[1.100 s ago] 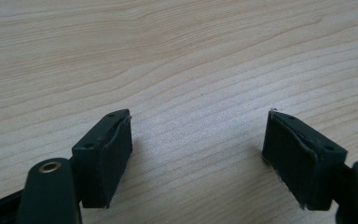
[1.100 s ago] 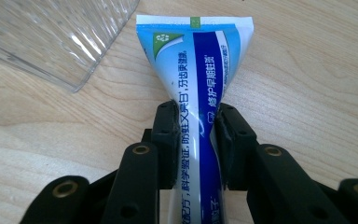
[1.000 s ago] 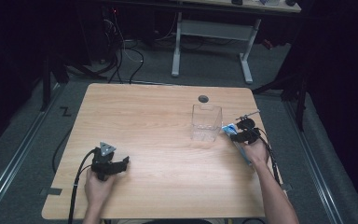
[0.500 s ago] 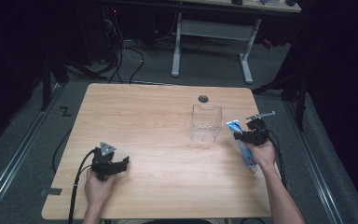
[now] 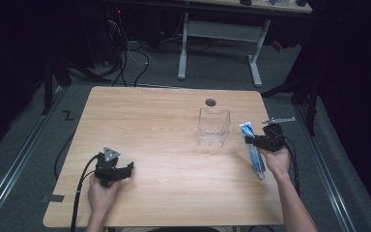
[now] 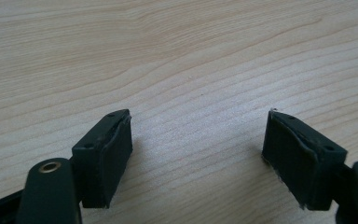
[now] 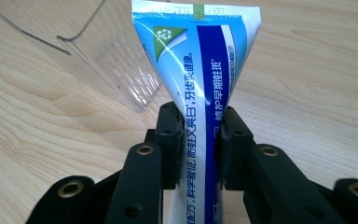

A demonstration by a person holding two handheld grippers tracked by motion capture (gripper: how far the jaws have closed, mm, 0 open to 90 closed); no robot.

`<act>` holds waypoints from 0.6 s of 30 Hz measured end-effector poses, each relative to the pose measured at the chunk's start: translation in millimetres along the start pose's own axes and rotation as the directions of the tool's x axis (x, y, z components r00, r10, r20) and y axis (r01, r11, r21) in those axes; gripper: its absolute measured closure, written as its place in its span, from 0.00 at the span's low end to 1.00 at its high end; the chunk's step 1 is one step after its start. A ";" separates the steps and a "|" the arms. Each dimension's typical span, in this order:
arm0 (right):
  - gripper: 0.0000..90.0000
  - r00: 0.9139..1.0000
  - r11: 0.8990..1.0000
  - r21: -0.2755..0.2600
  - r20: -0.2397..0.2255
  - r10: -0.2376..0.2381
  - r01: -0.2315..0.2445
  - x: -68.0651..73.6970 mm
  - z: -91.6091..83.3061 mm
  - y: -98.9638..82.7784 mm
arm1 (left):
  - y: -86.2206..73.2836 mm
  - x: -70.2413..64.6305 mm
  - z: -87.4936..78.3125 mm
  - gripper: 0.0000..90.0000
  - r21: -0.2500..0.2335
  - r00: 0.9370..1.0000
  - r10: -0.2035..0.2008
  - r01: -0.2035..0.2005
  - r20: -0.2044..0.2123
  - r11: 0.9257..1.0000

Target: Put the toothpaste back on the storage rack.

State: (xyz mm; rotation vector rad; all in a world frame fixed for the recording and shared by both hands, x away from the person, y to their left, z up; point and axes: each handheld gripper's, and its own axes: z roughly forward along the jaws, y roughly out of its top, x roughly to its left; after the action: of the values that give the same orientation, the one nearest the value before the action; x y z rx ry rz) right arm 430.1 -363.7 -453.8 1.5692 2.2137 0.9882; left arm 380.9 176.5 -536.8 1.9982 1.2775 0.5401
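1. A toothpaste tube (image 5: 253, 151) is seen at the right of the high view, held above the desk (image 5: 164, 125), just right of a clear plastic container (image 5: 214, 126) that stands upright near the upper middle of the frame.
2. The tube is judged light and soft: its blue and white body would dent under pressure, and its glossy skin is probably slippery.
3. It is pinched across its middle by the fingers of the right gripper (image 7: 200, 140); the flat crimped end (image 7: 196, 10) points toward the top of the right gripper view, where the tube fans out wide.
4. A hold near the middle is judged sound, since the flat seam would fold and the cap end is hidden below the frame.
5. The right gripper is held in a hand (image 5: 276, 162) at the right of the high view, with the forearm running in from the lower right corner.
6. The left gripper (image 6: 198, 154) is rested low over bare desk at the lower left of the high view; its fingers are spread wide and nothing is held between them.
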 end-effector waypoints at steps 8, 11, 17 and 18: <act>0.82 1.000 0.999 -0.053 -0.017 -0.010 0.009 2.8 -14.4 0.5 | 0.0 0.0 0.0 0.27 0.000 1.000 0.000 0.000 0.000 1.000; 0.82 1.000 0.997 -0.071 -0.022 -0.011 0.010 4.5 -19.9 0.6 | 0.0 0.0 0.0 0.27 0.000 1.000 0.000 0.000 0.000 1.000; 0.82 0.999 0.994 -0.113 -0.042 -0.015 0.011 8.0 -29.4 1.8 | 0.0 -0.1 0.0 0.27 0.000 1.000 0.000 0.000 -0.001 1.000; 0.82 0.999 0.994 -0.113 -0.042 -0.015 0.011 8.0 -29.4 1.8 | 0.0 -0.1 0.0 0.27 0.000 1.000 0.000 0.000 -0.001 1.000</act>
State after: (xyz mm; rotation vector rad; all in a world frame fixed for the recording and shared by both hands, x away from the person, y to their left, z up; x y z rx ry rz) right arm 411.8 -367.3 -429.6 1.4963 2.1526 1.1323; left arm 380.9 176.4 -536.8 1.9987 1.2779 0.5407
